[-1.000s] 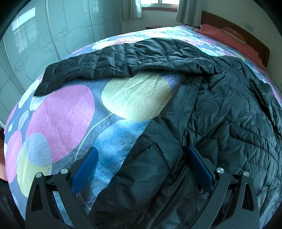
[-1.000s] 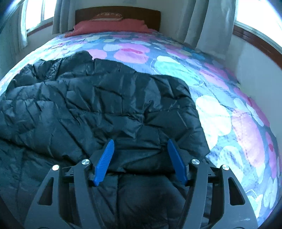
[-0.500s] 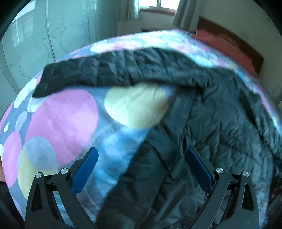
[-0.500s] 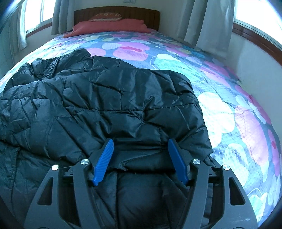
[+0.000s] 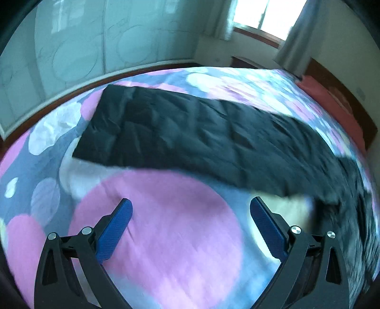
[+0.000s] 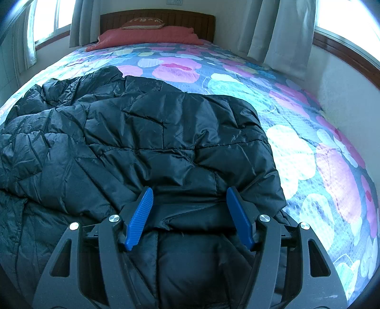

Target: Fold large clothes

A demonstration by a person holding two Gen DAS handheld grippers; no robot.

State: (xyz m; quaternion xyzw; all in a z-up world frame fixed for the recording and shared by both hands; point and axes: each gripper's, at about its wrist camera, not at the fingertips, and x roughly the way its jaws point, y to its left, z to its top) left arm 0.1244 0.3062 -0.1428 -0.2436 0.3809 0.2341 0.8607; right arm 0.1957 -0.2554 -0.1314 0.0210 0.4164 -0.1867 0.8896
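A black quilted jacket (image 6: 142,133) lies spread on the bed, with one sleeve folded over its body. My right gripper (image 6: 190,204) hovers open just above that folded part; the fabric lies flat under the blue pads (image 6: 140,214) and is not pinched. In the blurred left wrist view, the other sleeve (image 5: 190,133) stretches straight across the bedspread toward the upper left. My left gripper (image 5: 191,211) stands open in front of it, over a pink circle of the bedspread (image 5: 154,249), with nothing between its fingers.
The flowered bedspread (image 6: 308,154) runs to a wall (image 6: 344,99) on the right. A red pillow (image 6: 147,35) and wooden headboard (image 6: 156,19) sit at the far end. A pale wardrobe (image 5: 71,42) stands beyond the bed's left edge.
My left gripper has swung left, off the jacket's body and out over bare bedspread facing the outstretched sleeve. The right gripper has stayed put, still as wide.
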